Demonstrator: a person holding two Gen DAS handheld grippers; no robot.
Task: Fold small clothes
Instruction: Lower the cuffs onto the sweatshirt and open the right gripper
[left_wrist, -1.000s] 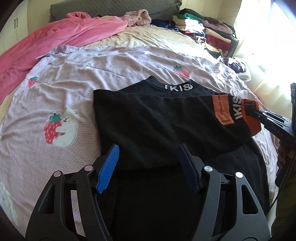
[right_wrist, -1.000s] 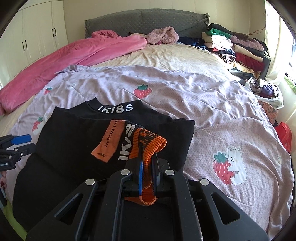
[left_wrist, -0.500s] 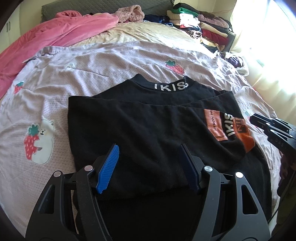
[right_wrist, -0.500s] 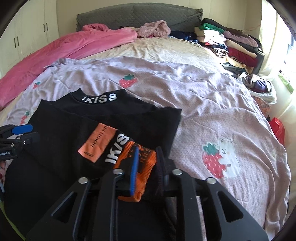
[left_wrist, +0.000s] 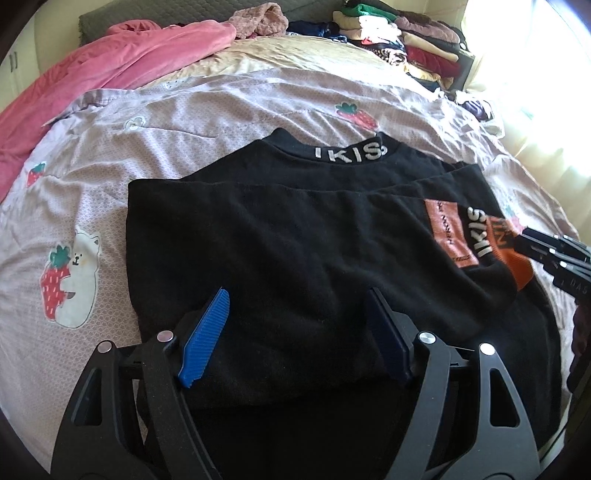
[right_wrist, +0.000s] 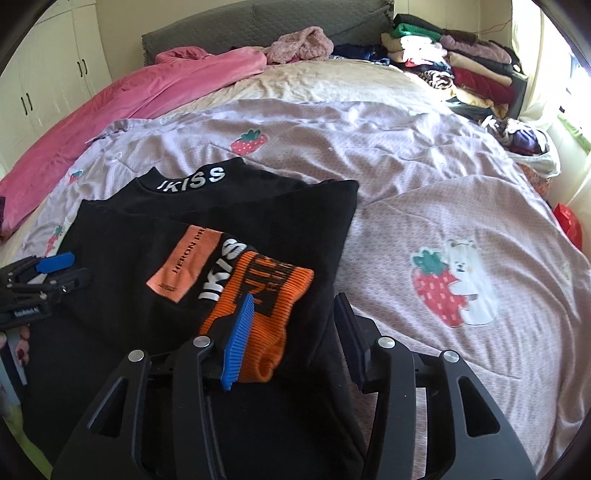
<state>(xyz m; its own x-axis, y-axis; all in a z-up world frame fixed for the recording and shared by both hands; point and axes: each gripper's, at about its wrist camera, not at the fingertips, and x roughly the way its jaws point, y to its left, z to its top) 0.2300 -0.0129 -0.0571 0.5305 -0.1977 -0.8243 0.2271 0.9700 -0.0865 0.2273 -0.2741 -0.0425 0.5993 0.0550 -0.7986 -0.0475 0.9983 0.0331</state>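
A black sweater (left_wrist: 295, 236) with a white "IKISS" collar lies on the lilac quilt, also in the right wrist view (right_wrist: 122, 236). One sleeve is folded across its body, and the sleeve's orange cuff (right_wrist: 266, 295) (left_wrist: 517, 262) rests at the sweater's right side. My left gripper (left_wrist: 295, 332) is open and empty over the sweater's lower part. My right gripper (right_wrist: 295, 328) is open, its jaws standing either side of the cuff's end without holding it. Each gripper shows at the edge of the other's view, the right gripper (left_wrist: 546, 254) and the left gripper (right_wrist: 44, 273).
The lilac strawberry-print quilt (right_wrist: 424, 177) covers the bed. A pink blanket (right_wrist: 140, 99) lies at the left. A pile of folded clothes (right_wrist: 454, 62) sits at the far right corner. A grey headboard (right_wrist: 258, 18) and white wardrobe doors (right_wrist: 48, 74) stand behind.
My right gripper carried the orange cuff across, laid it on the sweater and opened, letting it go. My left gripper stayed open.
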